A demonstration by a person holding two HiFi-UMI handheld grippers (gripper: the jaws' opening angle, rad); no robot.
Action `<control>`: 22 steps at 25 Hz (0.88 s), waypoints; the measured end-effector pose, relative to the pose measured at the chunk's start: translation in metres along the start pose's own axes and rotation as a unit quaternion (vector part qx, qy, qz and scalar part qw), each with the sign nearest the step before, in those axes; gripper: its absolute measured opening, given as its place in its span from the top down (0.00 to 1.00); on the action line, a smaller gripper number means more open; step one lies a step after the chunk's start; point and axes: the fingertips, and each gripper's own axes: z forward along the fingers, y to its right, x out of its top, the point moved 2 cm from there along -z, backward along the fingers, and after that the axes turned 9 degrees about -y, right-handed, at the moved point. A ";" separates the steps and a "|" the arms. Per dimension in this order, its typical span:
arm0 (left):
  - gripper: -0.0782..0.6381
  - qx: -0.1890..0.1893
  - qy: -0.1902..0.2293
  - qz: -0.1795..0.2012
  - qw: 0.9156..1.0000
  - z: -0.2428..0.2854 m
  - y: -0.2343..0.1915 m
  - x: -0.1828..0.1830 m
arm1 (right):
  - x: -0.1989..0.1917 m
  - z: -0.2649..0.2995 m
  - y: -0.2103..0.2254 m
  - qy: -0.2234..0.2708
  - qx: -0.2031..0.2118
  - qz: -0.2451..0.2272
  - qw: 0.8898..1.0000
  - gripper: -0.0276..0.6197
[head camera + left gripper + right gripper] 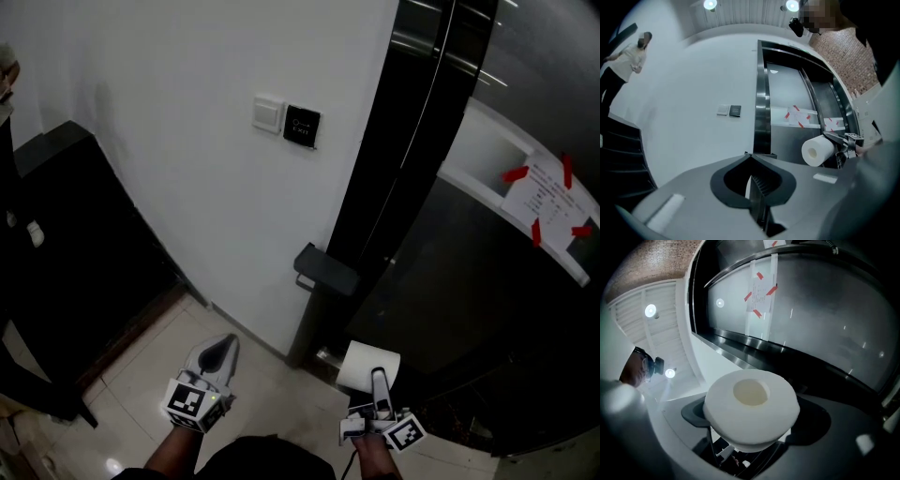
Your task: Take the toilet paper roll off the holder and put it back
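One toilet paper roll (750,412), clamped in the right tool (376,379), hides its jaws; left tool (750,158) closed.

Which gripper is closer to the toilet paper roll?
Right. The right gripper holds the toilet paper roll between its jaws; the left gripper is apart, off to its left.

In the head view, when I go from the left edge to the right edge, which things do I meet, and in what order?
In order: left gripper → white switch → black wall panel → black holder → toilet paper roll → taped paper notice.
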 end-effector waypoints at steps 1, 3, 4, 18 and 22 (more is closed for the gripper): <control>0.89 0.002 -0.002 0.004 1.000 0.002 0.002 0.000 | 0.001 0.003 0.001 -0.002 0.005 0.004 1.000 0.23; 0.89 0.000 -0.009 0.010 1.000 0.006 0.005 -0.001 | 0.003 0.007 0.003 -0.005 0.011 0.012 1.000 0.23; 0.89 -0.003 -0.012 0.016 1.000 0.008 0.008 -0.002 | 0.003 0.009 0.005 -0.007 0.012 0.013 1.000 0.23; 0.89 -0.009 0.014 0.002 1.000 0.002 0.015 0.010 | 0.001 0.005 0.015 -0.003 0.007 0.044 0.999 0.23; 0.89 -0.005 0.016 0.004 1.000 0.002 0.017 0.009 | 0.006 0.000 0.020 -0.007 0.001 0.046 0.999 0.23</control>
